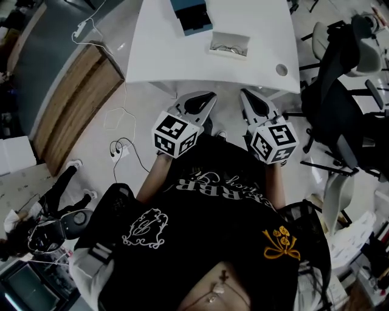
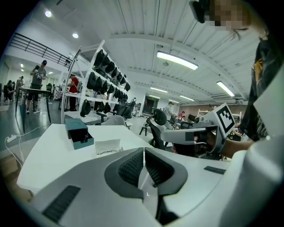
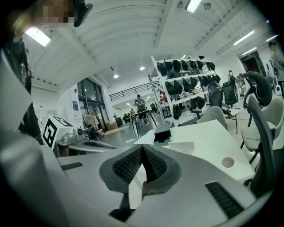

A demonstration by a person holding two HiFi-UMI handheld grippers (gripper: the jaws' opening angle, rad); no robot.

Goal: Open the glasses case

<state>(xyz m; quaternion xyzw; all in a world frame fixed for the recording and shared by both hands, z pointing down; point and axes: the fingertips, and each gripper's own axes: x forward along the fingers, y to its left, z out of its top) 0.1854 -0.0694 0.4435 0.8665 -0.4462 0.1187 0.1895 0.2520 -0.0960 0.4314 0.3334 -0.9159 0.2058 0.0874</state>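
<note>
Progress: white glasses case (image 1: pixel 229 44) sat upper centre of the head view on the white table (image 1: pixel 158 61), apparently lying open with spectacles (image 1: pixel 228 50) showing, teal box (image 1: pixel 191 15) just beside it | Tongs: left gripper (image 1: pixel 211 96) and right gripper (image 1: pixel 244 93) both pressed together, pinching nothing, hovering below the table's near edge.

White glasses case (image 1: pixel 230 38) (spectacles (image 1: pixel 228 49) inside) lies open on table (image 1: pixel 158 54).

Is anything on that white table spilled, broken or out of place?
Nothing stands out. The teal case and the white tray holding glasses sit neatly on the table. The only untidy thing is a loose white cable trailing over the floor beside it.
</note>
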